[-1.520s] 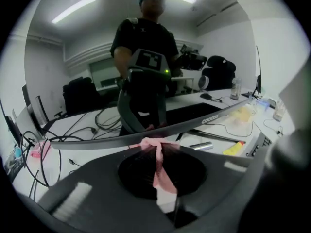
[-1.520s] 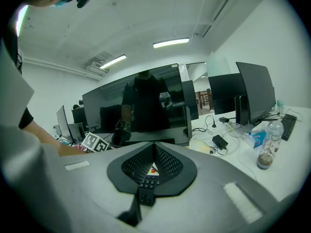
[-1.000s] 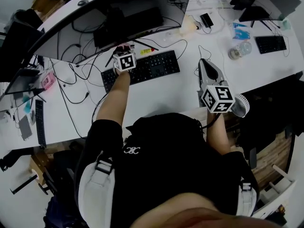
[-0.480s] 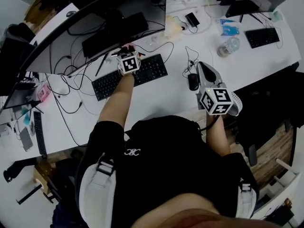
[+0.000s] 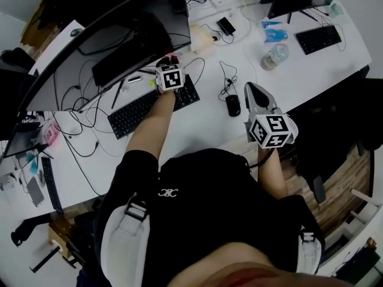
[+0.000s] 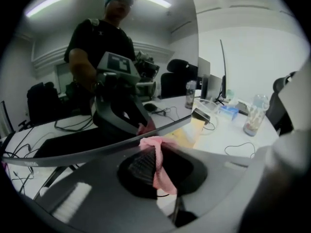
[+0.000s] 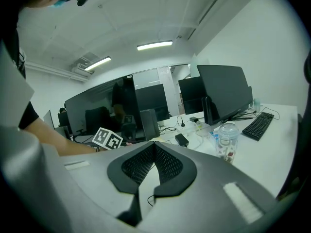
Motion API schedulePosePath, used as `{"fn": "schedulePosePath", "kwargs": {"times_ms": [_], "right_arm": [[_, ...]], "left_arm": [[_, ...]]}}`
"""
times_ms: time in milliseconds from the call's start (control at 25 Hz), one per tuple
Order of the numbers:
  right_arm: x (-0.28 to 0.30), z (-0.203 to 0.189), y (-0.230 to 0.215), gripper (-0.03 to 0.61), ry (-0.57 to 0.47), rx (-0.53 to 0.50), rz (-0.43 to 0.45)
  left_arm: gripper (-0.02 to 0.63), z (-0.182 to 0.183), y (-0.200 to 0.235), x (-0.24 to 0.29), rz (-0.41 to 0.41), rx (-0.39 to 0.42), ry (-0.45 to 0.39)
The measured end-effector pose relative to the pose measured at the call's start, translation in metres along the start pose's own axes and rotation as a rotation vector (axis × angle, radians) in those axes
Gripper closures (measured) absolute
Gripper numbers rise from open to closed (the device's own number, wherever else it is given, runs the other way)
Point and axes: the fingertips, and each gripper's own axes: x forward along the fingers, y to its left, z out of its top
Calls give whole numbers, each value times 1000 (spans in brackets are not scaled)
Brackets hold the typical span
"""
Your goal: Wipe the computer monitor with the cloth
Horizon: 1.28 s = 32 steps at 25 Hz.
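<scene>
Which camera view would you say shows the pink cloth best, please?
The left gripper view: the pink cloth hangs clamped between the left hand-held gripper's jaws at the monitor's edge. The head view shows only a pink scrap; the right gripper view none.

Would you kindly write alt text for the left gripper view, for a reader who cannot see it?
The left claw is shut on a pink cloth, held at the lower edge of a dark monitor whose glossy screen mirrors the person. To the right, a white desk carries cables and a clear bottle.
</scene>
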Motion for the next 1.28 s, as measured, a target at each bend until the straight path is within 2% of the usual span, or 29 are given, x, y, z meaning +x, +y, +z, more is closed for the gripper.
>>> {"fn": "schedulePosePath", "kwargs": {"times_ms": [200,680,880,1080,1280], "right_arm": [[-6,-2,-13,577,-1,14,-26],[-14,-9,-34,577,5,46,-76],[-13,-8,-35,577,0,46,-80],[-9,-3,-26,577,-10,37,-65],[-6,2,-14,577,-20,23,-43]], "left_arm": [[549,11,-31,17,-22,54,5],[549,36,-92,40,-80,118,-17],[549,73,-103,35,-74,129,-123],[549,96,-101,21,-58,135,-169],[549,111,-92,-1,-36,87,-218]]}}
